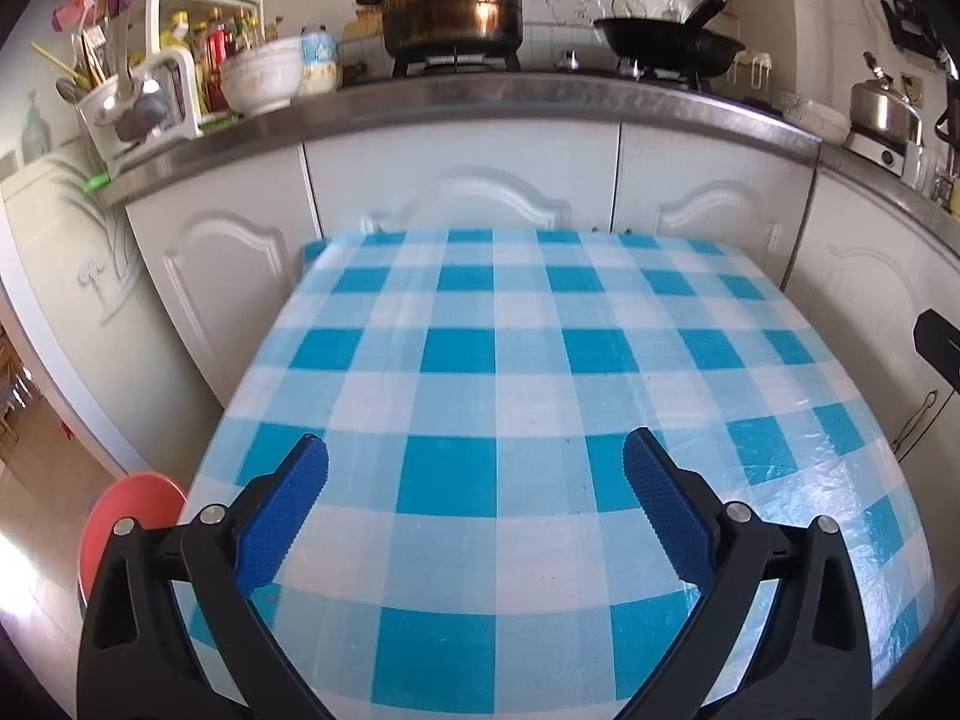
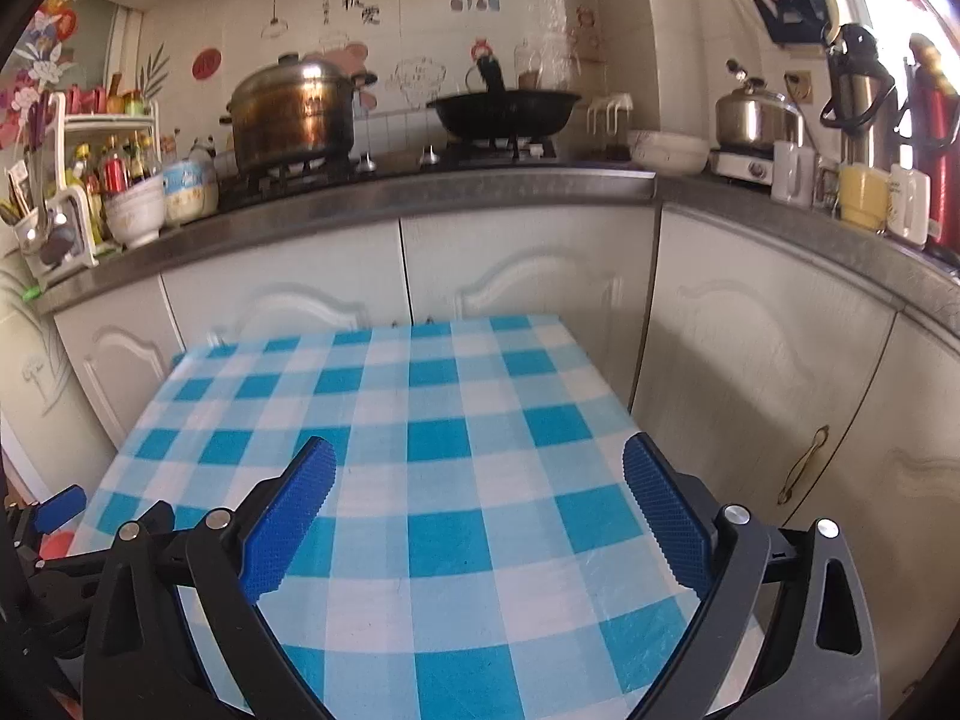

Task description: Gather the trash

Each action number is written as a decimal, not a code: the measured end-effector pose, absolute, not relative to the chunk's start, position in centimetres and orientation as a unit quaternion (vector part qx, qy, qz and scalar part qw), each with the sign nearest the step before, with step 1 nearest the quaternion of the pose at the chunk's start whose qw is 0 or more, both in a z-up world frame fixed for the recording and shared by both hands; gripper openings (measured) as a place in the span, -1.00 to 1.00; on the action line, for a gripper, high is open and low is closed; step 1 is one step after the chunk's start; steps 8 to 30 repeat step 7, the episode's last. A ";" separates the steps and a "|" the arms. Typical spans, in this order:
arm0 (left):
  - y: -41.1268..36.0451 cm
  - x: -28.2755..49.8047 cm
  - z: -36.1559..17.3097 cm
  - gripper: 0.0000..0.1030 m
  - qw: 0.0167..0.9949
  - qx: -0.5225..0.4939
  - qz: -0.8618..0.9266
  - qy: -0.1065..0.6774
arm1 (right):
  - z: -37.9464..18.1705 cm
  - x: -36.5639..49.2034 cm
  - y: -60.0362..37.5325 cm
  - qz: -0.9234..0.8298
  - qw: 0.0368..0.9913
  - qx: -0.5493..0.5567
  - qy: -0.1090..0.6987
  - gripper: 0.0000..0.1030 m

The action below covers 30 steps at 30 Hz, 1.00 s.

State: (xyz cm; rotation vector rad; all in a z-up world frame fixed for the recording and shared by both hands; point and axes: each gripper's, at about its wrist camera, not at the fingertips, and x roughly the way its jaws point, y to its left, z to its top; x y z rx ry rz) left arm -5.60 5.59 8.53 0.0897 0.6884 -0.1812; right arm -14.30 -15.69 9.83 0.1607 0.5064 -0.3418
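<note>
Black-framed left gripper (image 1: 474,468): blue ribbed fingers (image 1: 285,516) spread wide apart, nothing between them, held above the near part of the tabletop (image 1: 540,312). Right gripper (image 2: 477,468): same build, blue fingers (image 2: 666,516) likewise spread wide and empty, above the near right part of the same tabletop; the left gripper's blue tip shows at the far left edge of the right wrist view.

Tabletop: covered with a blue-and-white checked cloth under glossy clear film, with glare on the right side. No trash shows on the cloth in either view; where the trash lies cannot be told.

Red round stool or basin (image 1: 129,522): near left, beside and below the tabletop's edge, partly hidden by the gripper frame.

White cabinet doors (image 1: 468,180): beyond the far edge of the tabletop, arched panels, running along the far side and down the right.

Grey countertop (image 1: 480,99) above the cabinets, left to right: utensil holder with ladles (image 1: 114,108), shelf rack of bottles (image 1: 204,42), white bowl (image 1: 264,81), large copper-toned lidded pot (image 1: 453,0) on a burner, black wok (image 1: 669,45) on a second burner, steel kettle (image 1: 885,105) at far right.

Far right counter in the right wrist view: mugs (image 2: 864,195) and thermos flasks (image 2: 858,90).
</note>
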 end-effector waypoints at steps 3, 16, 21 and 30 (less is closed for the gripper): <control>4.6 -3.6 5.5 0.92 0.925 0.055 -0.067 0.369 | 6.8 -11.8 -16.2 -0.158 0.936 0.086 0.303 0.86; 3.6 -1.4 3.1 0.92 0.914 0.051 -0.057 0.398 | 3.2 -9.1 -17.2 -0.155 0.917 0.092 0.356 0.86; 3.6 -1.4 3.1 0.92 0.914 0.051 -0.057 0.398 | 3.2 -9.1 -17.2 -0.155 0.917 0.092 0.356 0.86; 3.6 -1.4 3.1 0.92 0.914 0.051 -0.057 0.398 | 3.2 -9.1 -17.2 -0.155 0.917 0.092 0.356 0.86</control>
